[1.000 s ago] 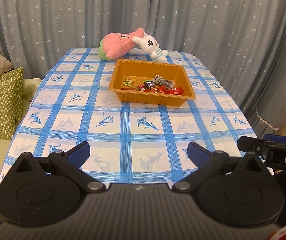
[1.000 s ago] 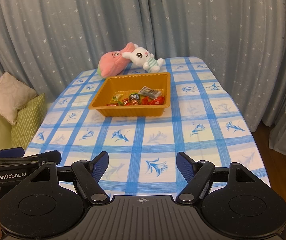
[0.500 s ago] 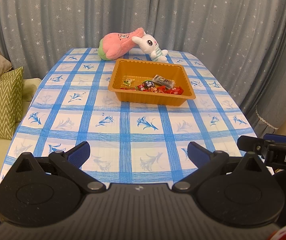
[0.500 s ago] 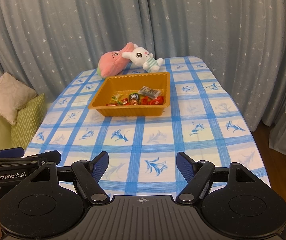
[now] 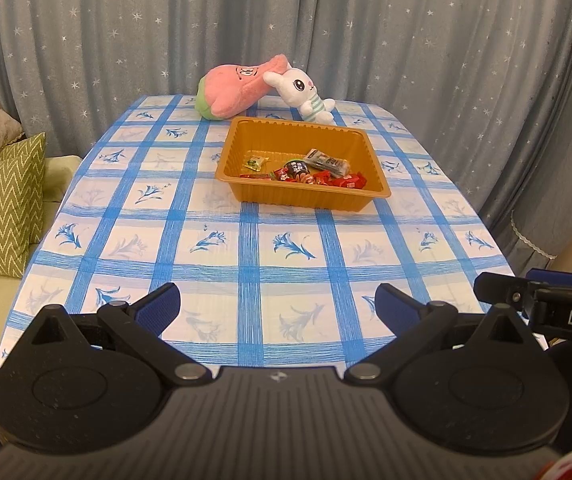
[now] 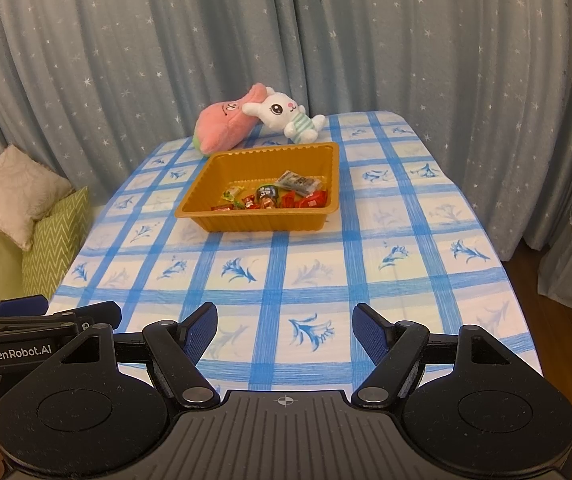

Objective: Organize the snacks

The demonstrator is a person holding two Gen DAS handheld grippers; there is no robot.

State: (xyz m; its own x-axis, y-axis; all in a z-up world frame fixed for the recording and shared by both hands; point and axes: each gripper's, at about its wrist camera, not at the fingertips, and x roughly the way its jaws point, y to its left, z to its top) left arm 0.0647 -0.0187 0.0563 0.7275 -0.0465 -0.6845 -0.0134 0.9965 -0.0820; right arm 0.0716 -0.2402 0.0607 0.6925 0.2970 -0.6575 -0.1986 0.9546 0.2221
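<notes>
Holding both tongs over the near edge of the bench [image 5: 222,280], I keep my left tongs [image 5: 277,306] and my right tongs [image 6: 284,330] open, with nothing between the fingers. The orange tray [image 5: 246,190] stands at twelve o'clock, well apart from both. All snacks [image 5: 305,170] lie inside it, along its near wall. Behind the tray, a pink plush [image 5: 238,90] touches a white rabbit plush [image 5: 305,90].
</notes>
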